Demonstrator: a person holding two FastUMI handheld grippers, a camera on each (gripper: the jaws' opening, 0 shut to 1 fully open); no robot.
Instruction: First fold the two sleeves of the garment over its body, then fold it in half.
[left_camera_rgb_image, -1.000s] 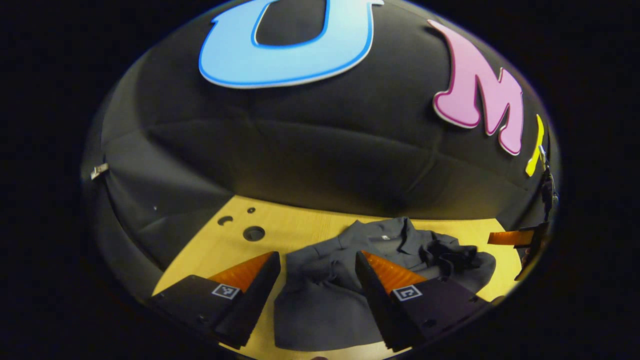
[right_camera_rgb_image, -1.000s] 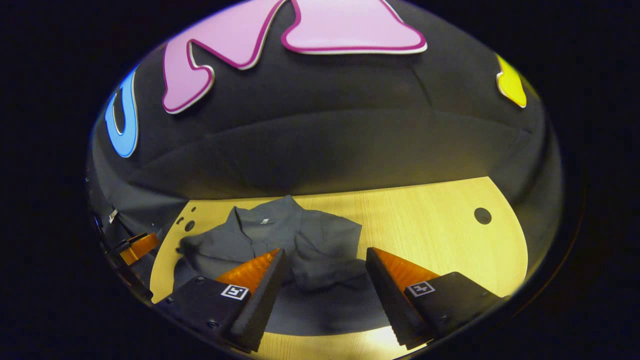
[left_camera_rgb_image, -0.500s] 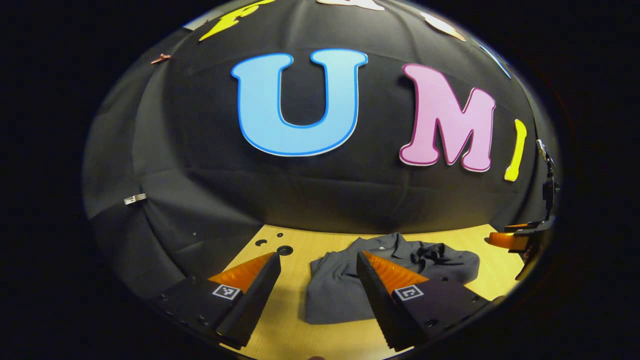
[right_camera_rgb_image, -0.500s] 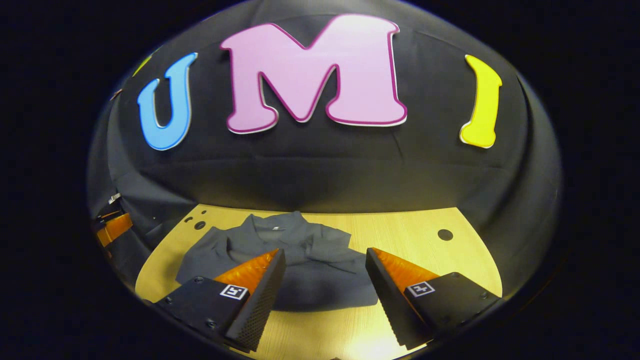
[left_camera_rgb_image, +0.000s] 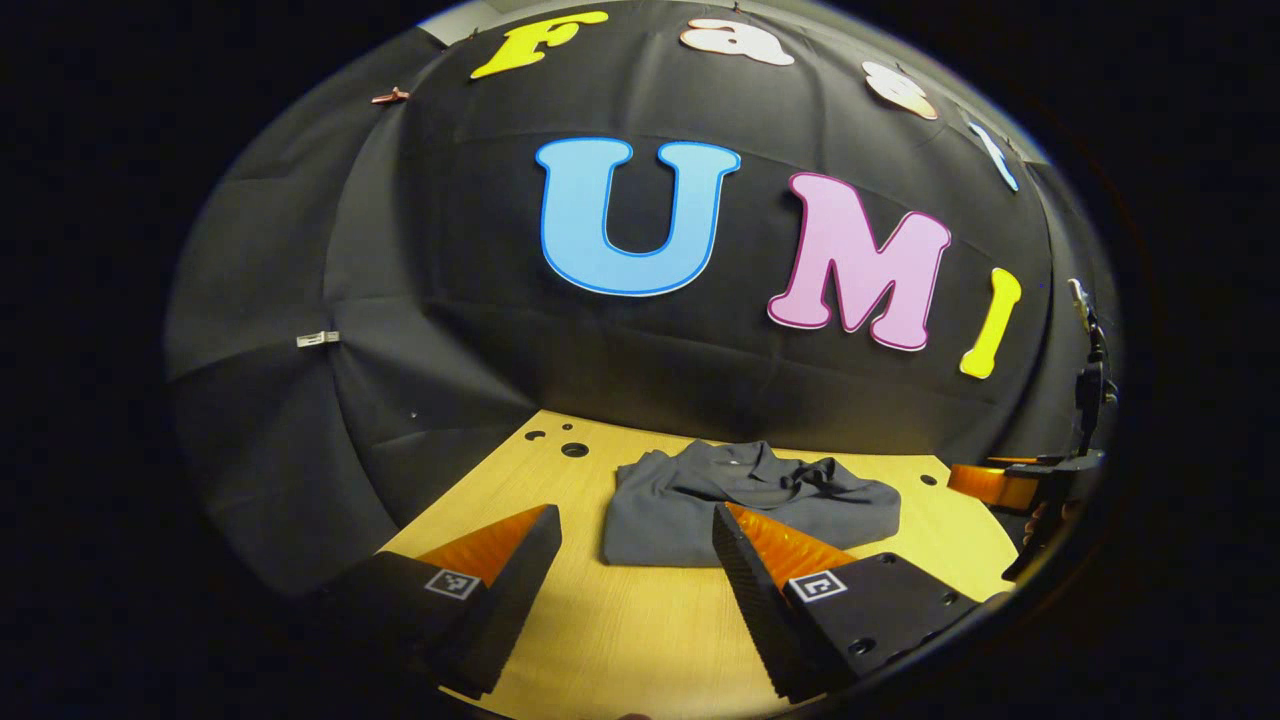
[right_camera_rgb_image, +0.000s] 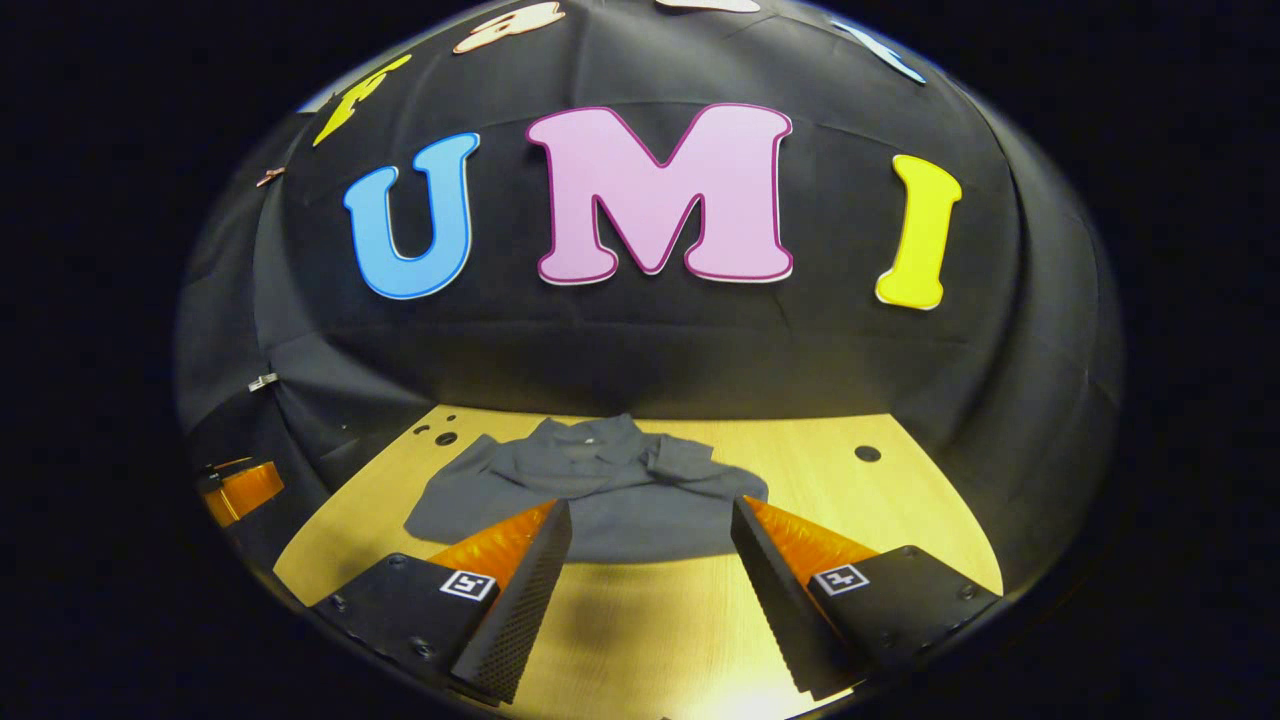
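**Left gripper view: shirt lies folded, both grippers held off it**

Left gripper view has the left gripper (left_camera_rgb_image: 632, 535) hanging above the near part of the worktop (left_camera_rgb_image: 640, 640), jaws spread wide with nothing between them. Beyond its tips the grey shirt (left_camera_rgb_image: 745, 500) lies as a compact, roughly rectangular bundle in the middle of the wood, collar at the far side toward the booth wall, its near edge a straight line. No sleeve sticks out to either side, so I judge both sleeves to be tucked over the body and the halving fold to be made; the bundle reads as the finished shape.

Right gripper view gives the same picture from the other side. The right gripper (right_camera_rgb_image: 650, 520) also stands open and empty above the near worktop (right_camera_rgb_image: 900, 500), and the shirt (right_camera_rgb_image: 590, 490) sits just past its tips, collar far, with some rumpling around the collar and the right shoulder. The top layer looks a little uneven there, though how neat the fold is underneath cannot be told.

The likely reason for the posture is plain: with jaws wide and clear of the cloth, neither gripper can drag or reopen the fold. The other gripper (left_camera_rgb_image: 1010, 485) shows at the far right edge of the left gripper view, well apart from the shirt.

Cable holes (left_camera_rgb_image: 574, 450) lie at the worktop's far left.
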